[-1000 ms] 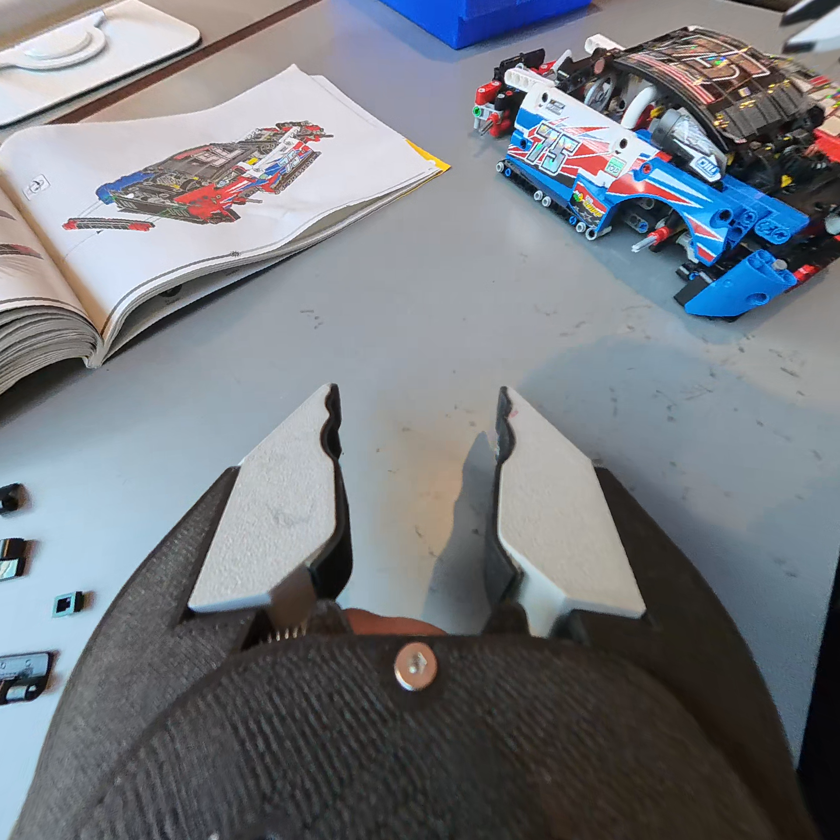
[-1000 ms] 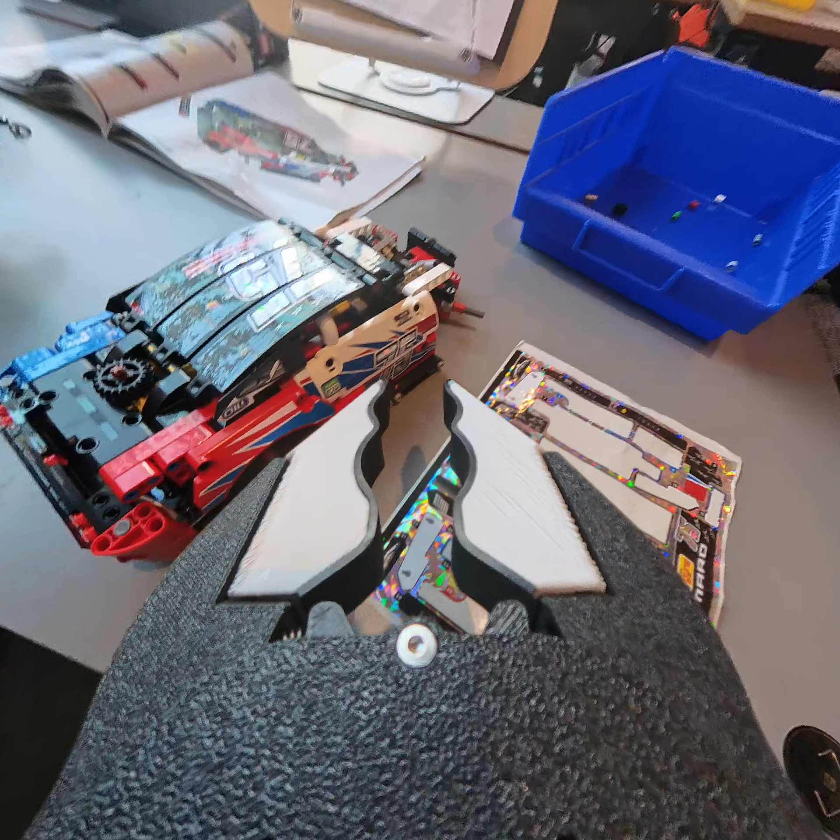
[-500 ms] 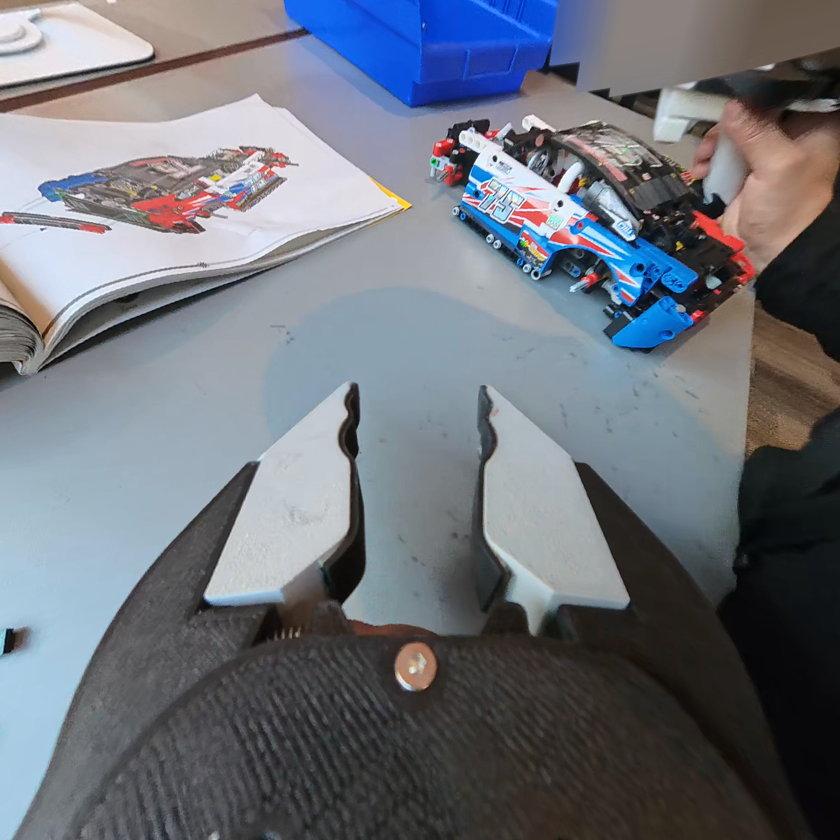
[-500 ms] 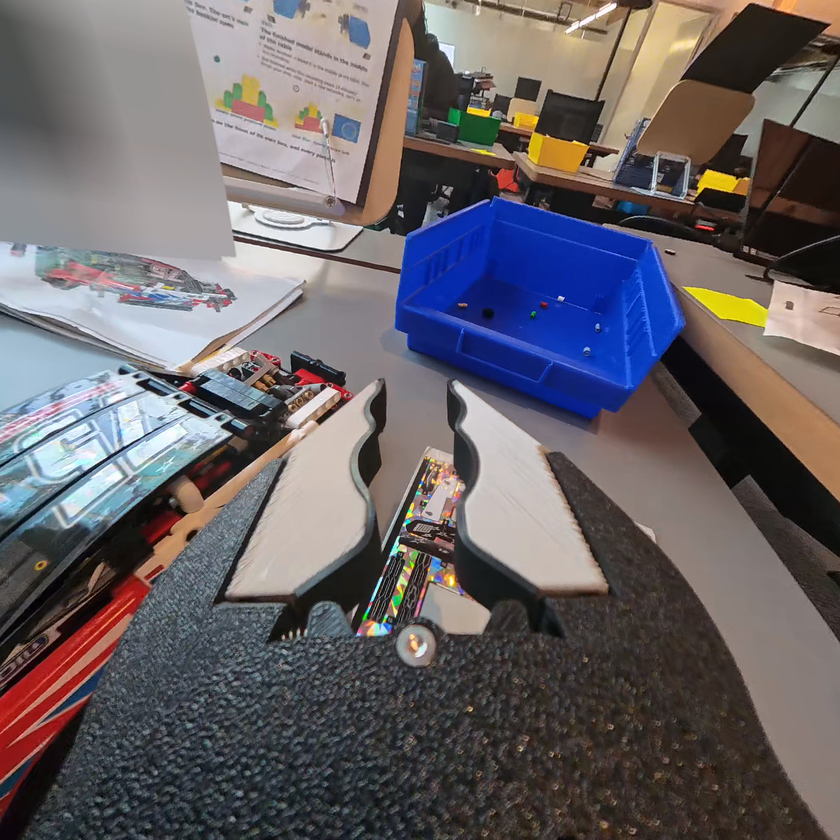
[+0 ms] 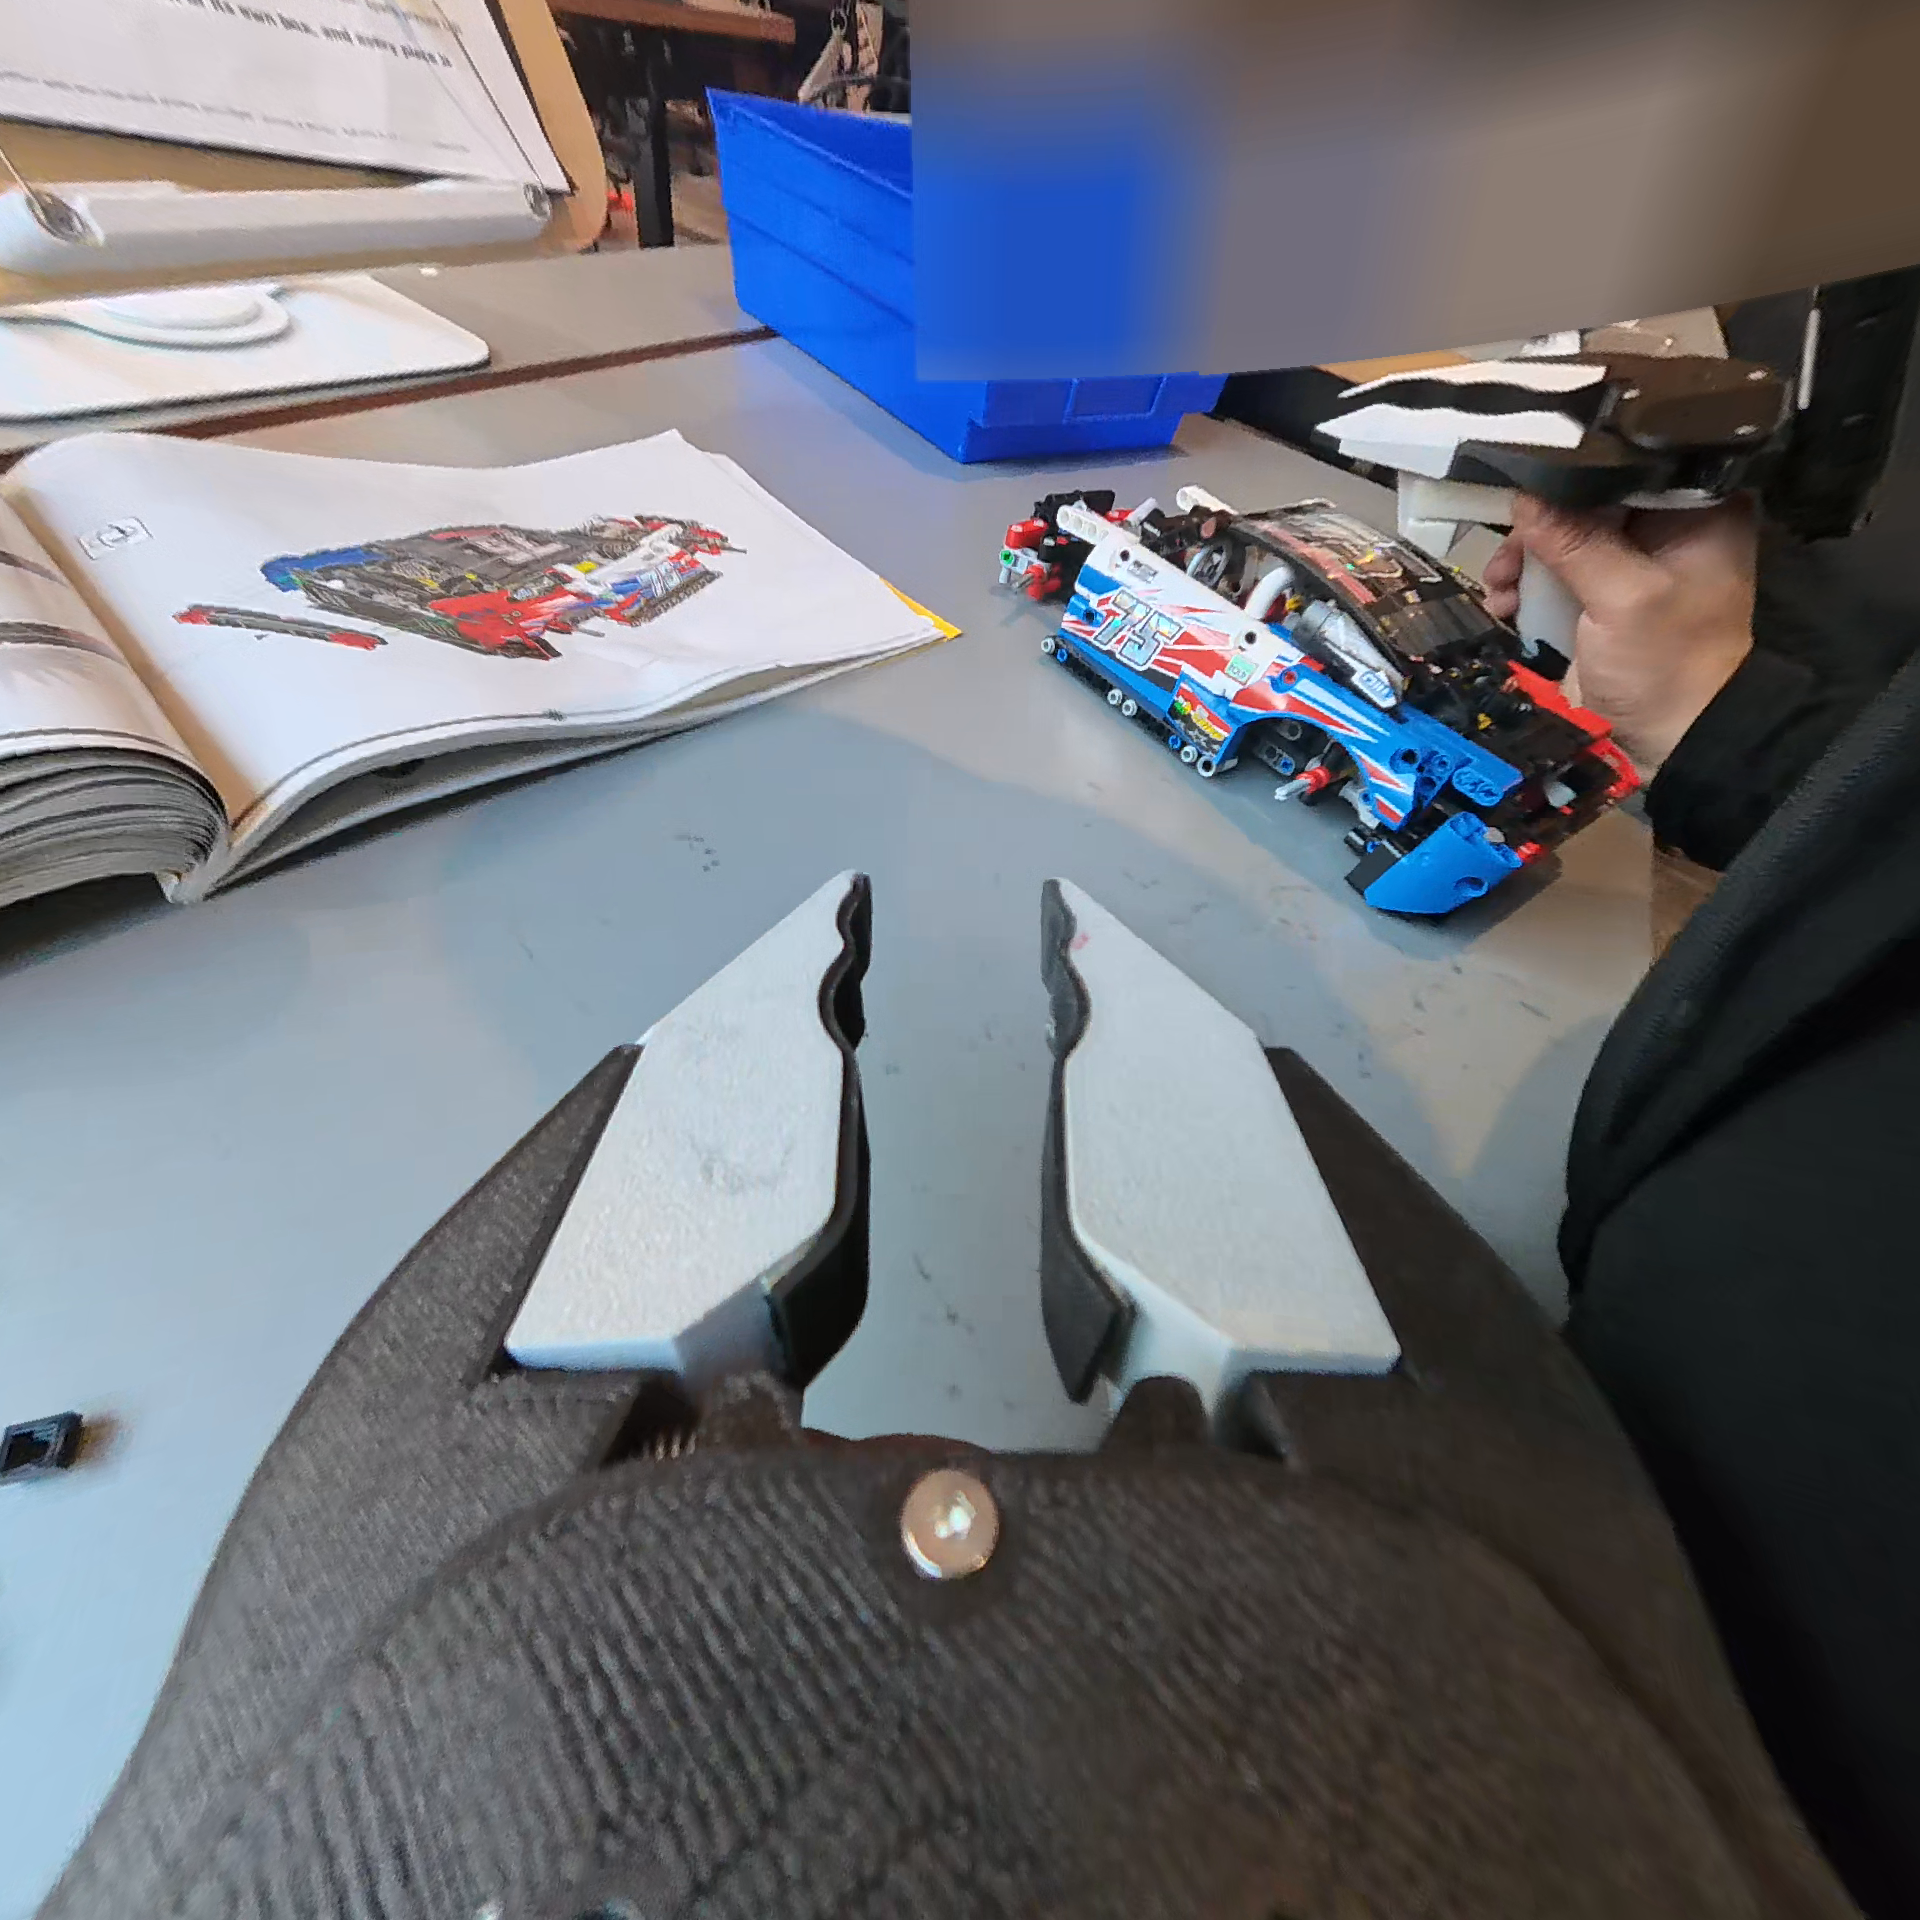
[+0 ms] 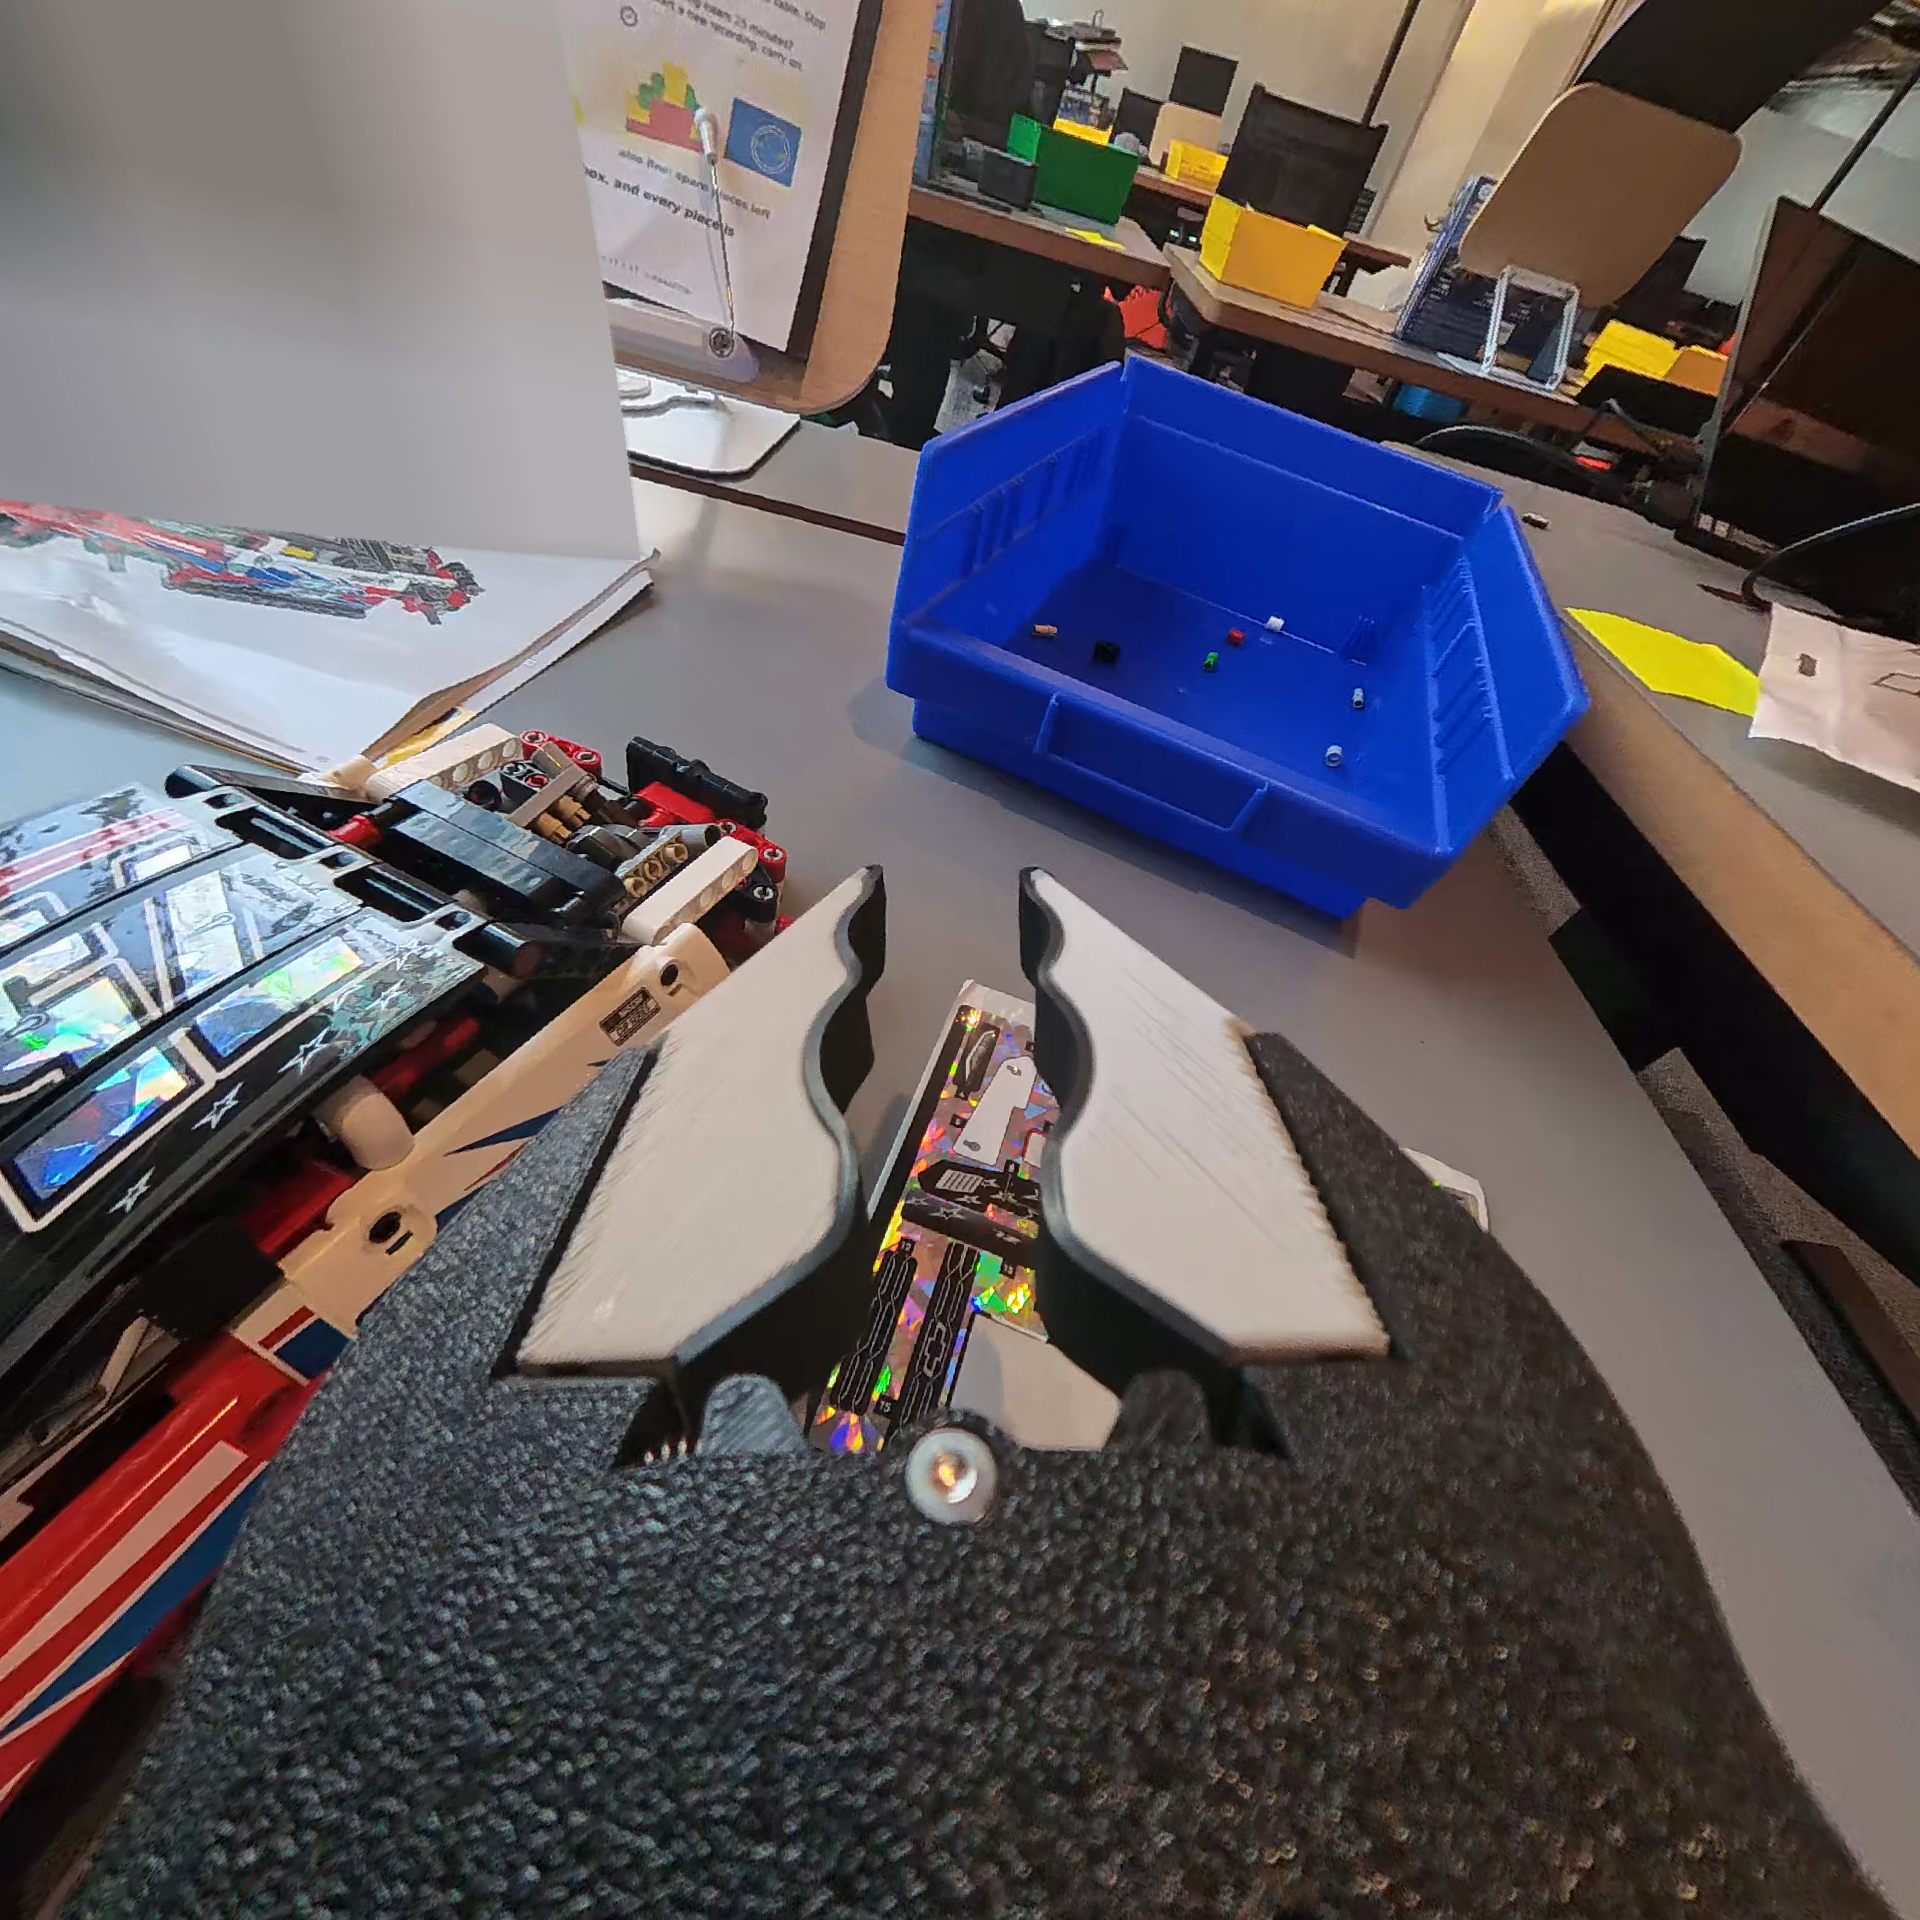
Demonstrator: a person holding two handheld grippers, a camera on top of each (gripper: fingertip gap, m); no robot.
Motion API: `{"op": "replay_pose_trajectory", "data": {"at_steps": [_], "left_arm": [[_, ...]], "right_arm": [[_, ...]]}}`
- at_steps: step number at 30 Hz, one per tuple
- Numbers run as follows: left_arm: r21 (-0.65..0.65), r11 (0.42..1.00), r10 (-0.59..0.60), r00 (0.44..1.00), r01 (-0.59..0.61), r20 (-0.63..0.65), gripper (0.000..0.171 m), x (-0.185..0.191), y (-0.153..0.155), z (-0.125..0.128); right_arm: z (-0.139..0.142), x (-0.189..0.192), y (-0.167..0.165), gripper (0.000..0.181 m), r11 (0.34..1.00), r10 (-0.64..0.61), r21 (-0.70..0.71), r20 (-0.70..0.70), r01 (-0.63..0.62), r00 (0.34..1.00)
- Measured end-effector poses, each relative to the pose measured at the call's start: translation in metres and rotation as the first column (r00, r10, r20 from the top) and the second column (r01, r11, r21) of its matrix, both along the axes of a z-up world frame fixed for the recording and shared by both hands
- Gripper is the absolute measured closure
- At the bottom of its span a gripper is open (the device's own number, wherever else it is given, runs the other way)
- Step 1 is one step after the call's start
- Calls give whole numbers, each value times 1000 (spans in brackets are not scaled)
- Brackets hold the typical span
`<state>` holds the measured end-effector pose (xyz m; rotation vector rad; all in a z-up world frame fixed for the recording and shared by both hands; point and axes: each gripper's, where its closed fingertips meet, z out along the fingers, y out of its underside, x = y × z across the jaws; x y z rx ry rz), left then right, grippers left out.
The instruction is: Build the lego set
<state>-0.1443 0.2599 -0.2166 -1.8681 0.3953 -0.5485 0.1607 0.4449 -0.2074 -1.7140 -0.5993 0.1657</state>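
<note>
Both cameras have tilted up since a second ago, so the room beyond the table edge now shows. Over bare tabletop, the left gripper [image 5: 954, 902] has its pale, grainy finger plates with wavy black inner edges parted, holding nothing. The right gripper [image 6: 951, 896], with a pebbled black body, is likewise spread and empty above a glittery holographic sticker sheet [image 6: 951, 1226].

Sitting on the smooth grey table [image 5: 582, 935], which is scuffed with small dark marks, the blue, red and white brick-built race car with a curved black roof [image 5: 1320, 675] is near the front edge. In the left wrist view the right gripper [image 5: 1340, 421] hangs just above the car, a hand [image 5: 1631, 623] on its white handle.

An open paper instruction booklet with a printed car picture [image 5: 468, 613] lies well to the car's left. A boxy blue plastic bin [image 6: 1226, 644] stands behind, a few tiny pieces scattered on its floor. A small black brick [image 5: 42, 1442] lies at the left edge.

Beyond are wooden desks with yellow and green bins.
</note>
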Motion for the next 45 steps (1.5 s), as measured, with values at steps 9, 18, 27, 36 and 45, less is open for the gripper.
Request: {"op": "replay_pose_trajectory", "data": {"at_steps": [9,18,27,36,45], "left_arm": [[40,999,18,1000,-18,0,147,-2,-1,5],[37,999,36,999,-37,32,147,-6,1,7],[29,999,45,998,-46,44,147,-8,3,7],[16,999,44,998,-45,52,148,-8,4,6],[28,998,46,997,-48,58,149,-8,5,8]], "right_arm": [[-3,0,1,157,1000,-8,-9,20,8,1000],[-5,0,2,157,1000,-16,-11,32,16,999],[-5,-1,2,160,1000,-15,-8,41,15,999],[-6,-2,2,164,1000,-11,-10,45,11,999],[-2,-1,1,165,1000,-9,8,29,8,1000]]}}
